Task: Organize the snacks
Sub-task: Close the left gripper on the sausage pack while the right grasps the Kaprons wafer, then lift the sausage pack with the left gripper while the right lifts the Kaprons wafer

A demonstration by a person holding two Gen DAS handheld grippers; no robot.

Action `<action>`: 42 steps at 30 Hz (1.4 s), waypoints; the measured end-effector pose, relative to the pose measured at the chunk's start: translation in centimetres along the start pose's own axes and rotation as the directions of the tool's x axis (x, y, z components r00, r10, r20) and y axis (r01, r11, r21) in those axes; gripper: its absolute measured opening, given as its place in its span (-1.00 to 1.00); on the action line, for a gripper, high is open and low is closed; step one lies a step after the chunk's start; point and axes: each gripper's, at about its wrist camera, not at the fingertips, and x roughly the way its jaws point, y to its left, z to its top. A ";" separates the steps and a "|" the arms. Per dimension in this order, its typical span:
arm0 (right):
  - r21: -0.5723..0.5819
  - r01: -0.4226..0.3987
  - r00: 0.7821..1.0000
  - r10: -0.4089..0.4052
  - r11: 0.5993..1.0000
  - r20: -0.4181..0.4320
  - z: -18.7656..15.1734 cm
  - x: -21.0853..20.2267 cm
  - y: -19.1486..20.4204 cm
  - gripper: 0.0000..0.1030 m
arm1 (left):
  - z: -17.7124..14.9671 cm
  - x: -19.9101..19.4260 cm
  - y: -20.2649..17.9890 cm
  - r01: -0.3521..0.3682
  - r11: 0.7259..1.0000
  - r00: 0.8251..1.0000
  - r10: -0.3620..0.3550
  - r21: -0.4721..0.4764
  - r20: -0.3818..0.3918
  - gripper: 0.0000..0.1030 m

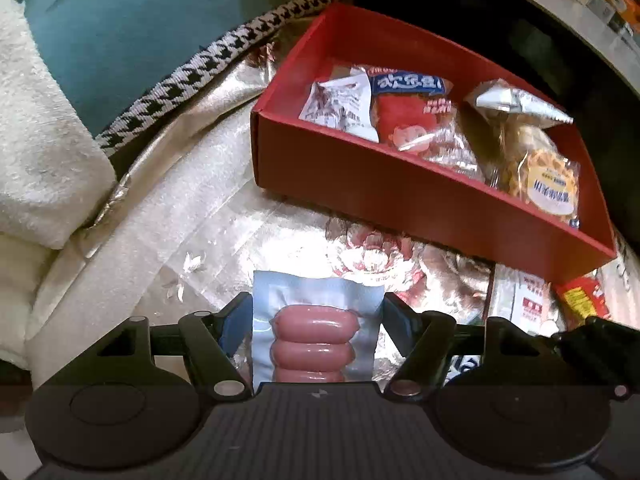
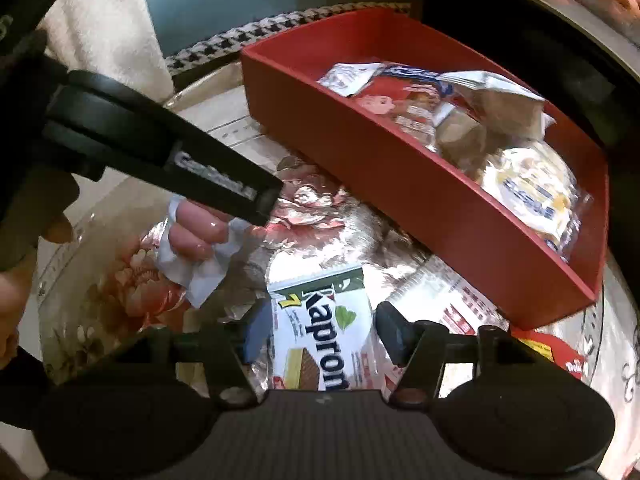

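A shiny silver cloth with pink flowers point(image 1: 360, 248) covers the counter, glaring under the light. Houndstooth trim point(image 1: 208, 60) edges it; beyond sit a teal cushion point(image 1: 132, 28) and fluffy cream fabric point(image 1: 36, 128).

Floral foil tablecloth point(image 1: 224, 216), houndstooth strap point(image 1: 208, 56), white towel point(image 1: 36, 136)

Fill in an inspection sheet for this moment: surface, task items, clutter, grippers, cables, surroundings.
Surface: shiny floral-patterned cloth, wrinkled.
Job's things: red cardboard box holds several wrapped snacks; vacuum-sealed pink sausage pack and white Kaprom wafer packet lie outside it.
Clutter: white-and-red printed packet and red-and-yellow packet beside the box.
Grippers: left gripper brackets the sausage pack; right gripper open around the wafer packet.
Cables: nothing seen.
Surroundings: fluffy white towel, houndstooth strap.
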 end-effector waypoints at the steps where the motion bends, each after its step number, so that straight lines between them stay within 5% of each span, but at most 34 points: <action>1: -0.013 0.005 1.000 -0.005 1.000 -0.004 0.0 0.2 0.2 0.04 | 0.0 0.2 0.1 -0.002 1.000 1.000 0.002 -0.001 -0.005 0.47; 8: -0.003 0.001 1.000 -0.001 1.000 -0.008 -1.0 -0.4 0.6 -0.02 | -0.4 1.6 -0.2 -0.007 0.999 0.999 0.009 0.040 -0.049 0.50; 18: 0.094 -0.035 0.999 0.033 0.995 0.016 -3.8 -3.3 -0.3 -0.17 | -1.7 3.1 -0.8 -0.030 0.997 0.998 0.034 0.078 -0.056 0.85; 19: 0.103 -0.039 0.999 0.037 0.994 0.026 -3.8 -3.8 -0.6 -0.40 | -2.0 3.1 -1.1 -0.046 0.995 0.998 0.050 0.089 -0.045 0.83; 23: 0.138 -0.046 0.998 0.040 0.989 0.049 -3.7 -4.7 -1.4 -0.40 | -2.6 2.6 -1.6 -0.033 0.995 0.999 0.037 0.098 -0.036 0.60; 31: 0.164 -0.032 1.000 0.031 0.986 0.004 -4.0 -3.7 -1.4 -0.22 | -2.8 2.1 -1.1 -0.031 0.995 0.999 0.034 0.090 -0.032 0.46; 37: 0.082 -0.018 0.999 0.021 0.996 -0.039 -4.6 -2.0 1.8 0.04 | -2.7 0.8 0.4 -0.008 0.997 1.000 0.009 0.078 -0.019 0.46; 42: 0.033 0.034 0.999 -0.033 0.999 -0.040 -4.8 -1.2 3.4 0.06 | -2.5 0.3 1.4 0.008 0.998 1.000 -0.006 0.060 -0.025 0.46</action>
